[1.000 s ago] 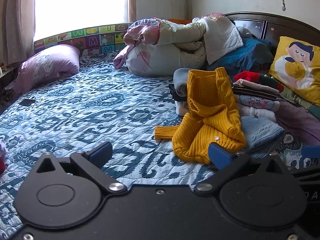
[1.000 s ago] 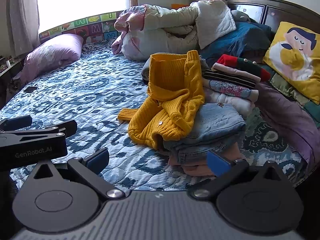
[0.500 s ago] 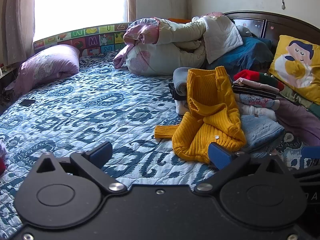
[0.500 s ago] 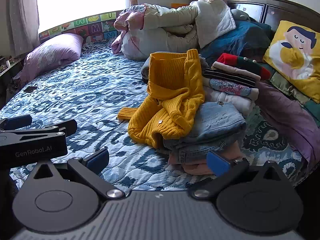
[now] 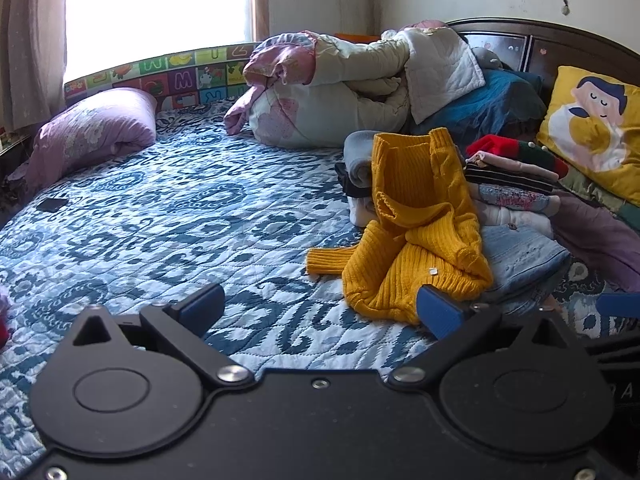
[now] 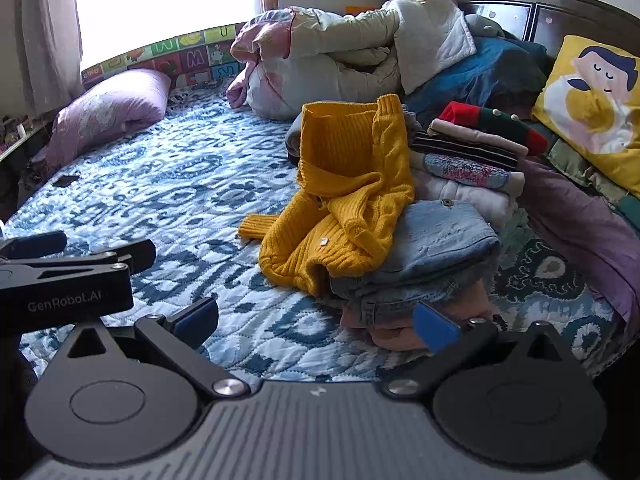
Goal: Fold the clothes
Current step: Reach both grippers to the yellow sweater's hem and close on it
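Blue-and-white patterned quilt [image 5: 168, 216] covers the bed, window bright behind it. Left gripper [image 5: 318, 310] has fingers spread wide, nothing btwn them, hovering over bare quilt; its blue pads [image 5: 202, 308] sit low in the left wrist view. Right gripper [image 6: 316, 320] likewise spread wide and empty, its right pad in front of the folded jeans [image 6: 432, 248]; the left gripper's black body shows at the left edge of the right wrist view.

Yellow knit sweater [image 5: 420, 220] is the landmark: crumpled, unfolded, draped partly over the jeans w/ one sleeve trailing onto the quilt toward the left. Just right of the sweater, a stack of folded clothes [image 5: 512, 184]. Behind the sweater, a bundled duvet [image 5: 340, 92] and dark headboard [image 5: 560, 44]. Far right of it, a yellow cushion [image 5: 592, 124]. Well left of the sweater, a purple pillow [image 5: 92, 128] by the window.
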{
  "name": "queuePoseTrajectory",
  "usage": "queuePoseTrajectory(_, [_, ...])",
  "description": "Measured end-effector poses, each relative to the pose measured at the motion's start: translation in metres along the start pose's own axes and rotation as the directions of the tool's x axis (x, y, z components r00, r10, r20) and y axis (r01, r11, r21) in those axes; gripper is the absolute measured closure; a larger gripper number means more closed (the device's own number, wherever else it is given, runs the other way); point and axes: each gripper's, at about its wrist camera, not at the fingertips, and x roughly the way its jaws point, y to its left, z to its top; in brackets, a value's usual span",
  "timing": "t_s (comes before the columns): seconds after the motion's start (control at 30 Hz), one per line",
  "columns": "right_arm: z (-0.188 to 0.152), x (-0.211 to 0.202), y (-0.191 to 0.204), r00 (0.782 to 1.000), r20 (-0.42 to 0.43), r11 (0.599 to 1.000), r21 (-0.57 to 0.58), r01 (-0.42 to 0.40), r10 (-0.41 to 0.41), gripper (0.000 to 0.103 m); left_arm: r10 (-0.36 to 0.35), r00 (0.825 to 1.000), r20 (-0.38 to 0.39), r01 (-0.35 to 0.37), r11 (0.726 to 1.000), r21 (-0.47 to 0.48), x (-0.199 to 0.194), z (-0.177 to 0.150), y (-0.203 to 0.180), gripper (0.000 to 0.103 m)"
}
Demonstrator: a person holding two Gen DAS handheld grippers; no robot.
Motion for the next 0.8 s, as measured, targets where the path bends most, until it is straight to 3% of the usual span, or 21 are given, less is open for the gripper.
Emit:
queuePoseTrajectory(0.3, [0.012, 0.014, -0.029, 0.994, 0.094, 0.993, 0.102, -0.059, 0.049, 0.0, -0.067, 0.998, -0.012, 0.066, 0.997, -0.044, 0.03, 0.005, 0.003, 0.0])
queuePoseTrajectory(0.5, [0.014, 0.04, -0.05, 0.981, 0.175, 0.981, 0.156, -0.114, 0.086, 0.0, -0.055, 0.998, -0.025, 0.055, 0.998, 0.021, 0.067, 0.004, -0.007, 0.0])
queuePoseTrajectory(0.6, [0.014, 0.056, -0.051, 0.978, 0.18, 0.986, 0.109, -0.125, 0.104, 0.0, -0.04, 0.996, -0.081, 0.043, 0.998, 0.037, 0.093, 0.008, -0.008, 0.0])
queuePoseTrajectory(0.67, [0.017, 0.068, -0.049, 0.983, 0.165, 0.993, 0.063, -0.096, 0.085, 0.0, -0.034, 0.994, -0.099, 0.033, 0.999, -0.009, 0.111, 0.009, -0.004, 0.0])
queuePoseTrajectory(0.8, [0.021, 0.091, -0.054, 0.986, 0.164, 0.998, 0.038, -0.047, 0.041, 0.0, -0.087, 0.988, -0.13, 0.076, 0.993, -0.09, 0.146, 0.007, 0.002, 0.0])
